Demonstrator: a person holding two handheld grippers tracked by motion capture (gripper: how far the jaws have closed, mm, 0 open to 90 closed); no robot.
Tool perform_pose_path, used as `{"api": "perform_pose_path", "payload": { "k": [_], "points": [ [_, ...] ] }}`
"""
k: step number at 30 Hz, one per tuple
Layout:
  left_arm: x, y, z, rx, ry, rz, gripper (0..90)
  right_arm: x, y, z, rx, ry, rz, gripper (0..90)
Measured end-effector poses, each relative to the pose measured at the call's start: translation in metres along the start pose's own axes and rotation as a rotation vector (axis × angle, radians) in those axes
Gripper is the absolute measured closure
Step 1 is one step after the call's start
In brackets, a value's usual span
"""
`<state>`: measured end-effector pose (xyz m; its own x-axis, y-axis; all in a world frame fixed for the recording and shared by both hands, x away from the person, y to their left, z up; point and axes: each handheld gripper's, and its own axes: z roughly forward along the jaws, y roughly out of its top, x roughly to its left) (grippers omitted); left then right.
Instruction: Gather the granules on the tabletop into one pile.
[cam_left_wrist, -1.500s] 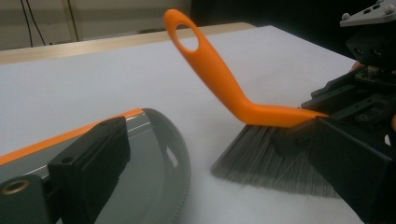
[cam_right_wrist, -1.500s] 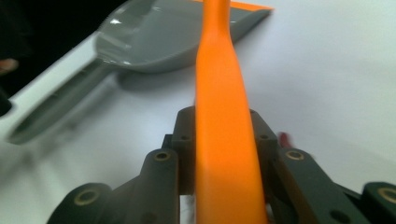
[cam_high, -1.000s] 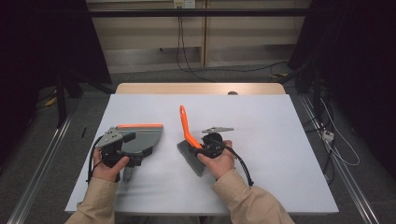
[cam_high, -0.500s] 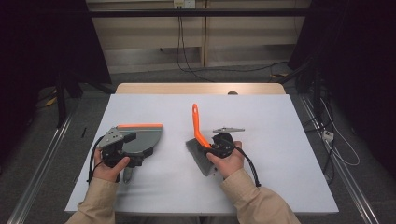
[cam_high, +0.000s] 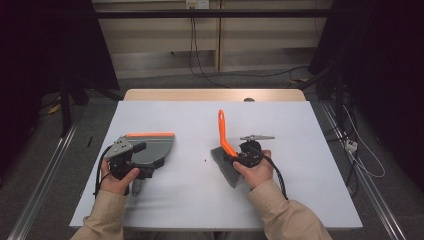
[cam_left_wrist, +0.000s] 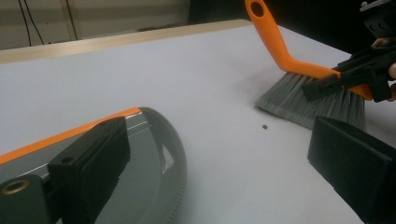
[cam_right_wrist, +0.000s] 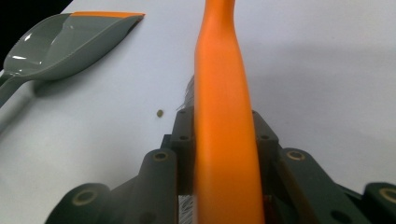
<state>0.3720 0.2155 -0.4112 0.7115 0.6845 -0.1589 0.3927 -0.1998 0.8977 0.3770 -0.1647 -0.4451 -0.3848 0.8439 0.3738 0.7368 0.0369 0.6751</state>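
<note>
Sweeping the crumb (cam_high: 206, 160) off the bench (cam_high: 300, 200) could fail if the brush (cam_high: 226, 150), clamped in the right gripper (cam_high: 246, 155), is flicked too hard past the dustpan (cam_high: 150, 149), held at its handle by the left gripper (cam_high: 131, 161); that crumb lies between them.

The orange-handled grey-bristled hand brush (cam_high: 226, 148), clamped in the right gripper (cam_high: 245, 156), is shifted rightward across the white table (cam_high: 300, 190) since a second ago, its handle now more upright.
</note>
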Motion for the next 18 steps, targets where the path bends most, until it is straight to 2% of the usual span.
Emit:
{"api": "perform_pose_path", "payload": {
  "k": [6,12,15,18],
  "points": [
    [0.000,0.000,0.001,-0.003,0.000,0.000,5.7,-0.005,0.002,-0.004,-0.007,0.006,0.009,70.7],
    [-0.001,0.000,0.002,-0.001,0.000,0.000,5.7,-0.008,0.007,-0.008,-0.037,0.029,0.033,71.2],
    [-0.001,0.000,0.003,-0.001,-0.001,0.001,5.7,-0.007,0.012,-0.010,-0.064,0.048,0.044,71.2],
    [0.000,0.000,0.003,-0.004,-0.002,-0.002,5.6,0.001,0.017,-0.008,-0.083,0.076,0.050,71.2]
  ]
}}
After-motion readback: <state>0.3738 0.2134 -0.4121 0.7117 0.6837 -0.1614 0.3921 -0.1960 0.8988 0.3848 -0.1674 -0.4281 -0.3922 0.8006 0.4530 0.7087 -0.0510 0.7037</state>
